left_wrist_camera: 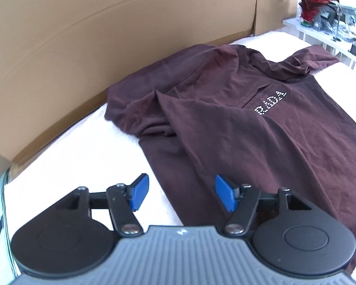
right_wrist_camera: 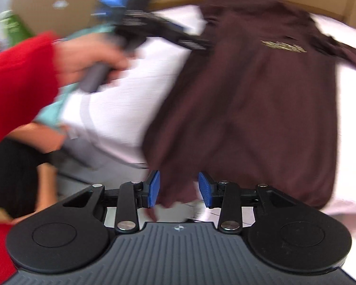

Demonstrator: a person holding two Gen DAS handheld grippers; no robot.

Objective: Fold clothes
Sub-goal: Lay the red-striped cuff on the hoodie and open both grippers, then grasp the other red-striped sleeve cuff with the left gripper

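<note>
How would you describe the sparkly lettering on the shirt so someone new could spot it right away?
Start at the tall cardboard wall behind the white-covered surface. Spread flat before it lies a dark maroon shirt. On its chest, just below the collar, runs a short row of letters in tiny silver studs, the only bright marking on the plain fabric.

The black left gripper with blue pads (left_wrist_camera: 181,196) has its jaws spread wide. The matching black right gripper (right_wrist_camera: 179,188) gapes too. A red-sleeved hand (right_wrist_camera: 87,54) (blurred) grips the left handle.

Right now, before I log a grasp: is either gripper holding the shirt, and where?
No. The left gripper and the right gripper are both open above the dark maroon shirt, near its hem.
</note>
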